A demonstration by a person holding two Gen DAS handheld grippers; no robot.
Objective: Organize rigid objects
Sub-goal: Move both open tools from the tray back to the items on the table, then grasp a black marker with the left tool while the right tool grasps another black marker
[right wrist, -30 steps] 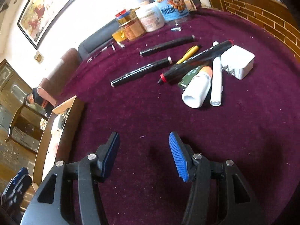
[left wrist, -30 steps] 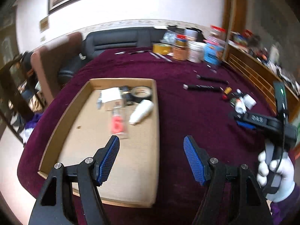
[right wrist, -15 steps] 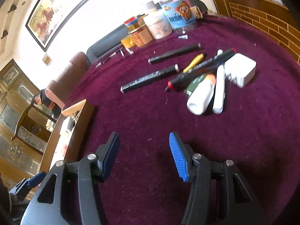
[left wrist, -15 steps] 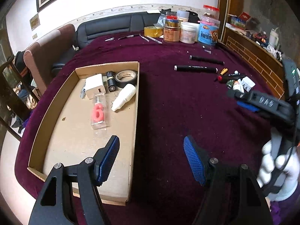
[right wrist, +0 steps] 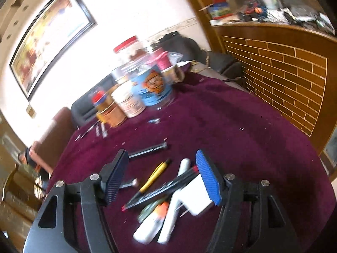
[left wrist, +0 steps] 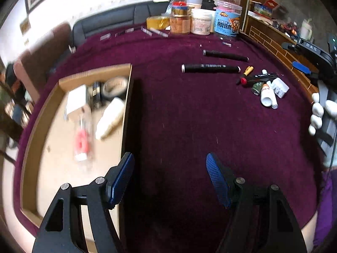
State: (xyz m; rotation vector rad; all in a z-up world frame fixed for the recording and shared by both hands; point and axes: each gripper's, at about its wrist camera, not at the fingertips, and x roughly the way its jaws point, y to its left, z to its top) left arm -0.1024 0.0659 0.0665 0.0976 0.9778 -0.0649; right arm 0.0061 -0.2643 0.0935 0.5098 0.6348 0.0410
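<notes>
Jaws on the left gripper (left wrist: 168, 179) stand apart with nothing between them, hanging over bare purple cloth just right of the cardboard tray (left wrist: 126, 113), which serves as the landmark. Inside the tray lie a white charger (left wrist: 76, 100), a tape roll (left wrist: 114, 84), a white bottle (left wrist: 109, 118) and a packet with a red figure (left wrist: 81, 141). Right of the tray, well apart from it, lie two black markers (left wrist: 210, 68), and further right sits the pile of loose things (left wrist: 263, 84) that the task calls for moving. Over that pile hangs the right gripper (right wrist: 162, 179); its jaws have just been opening and straddle a yellow pen (right wrist: 153, 177), a black marker with a red end (right wrist: 160, 191), a white tube (right wrist: 177, 191) and a white adapter (right wrist: 195, 198), pressing on none.

My judgement of the risk: the pieces overlap, so closing here could catch two at once or pinch the black marker and flick the tube off the pile; round bodies may roll on the cloth. Motion blur suggests a fast approach, which could scatter them.

Writing: "DAS" shows on the right gripper's body in the left view. The blue jar (right wrist: 153, 88) behind carries a cartoon face and Chinese characters I cannot read.
</notes>
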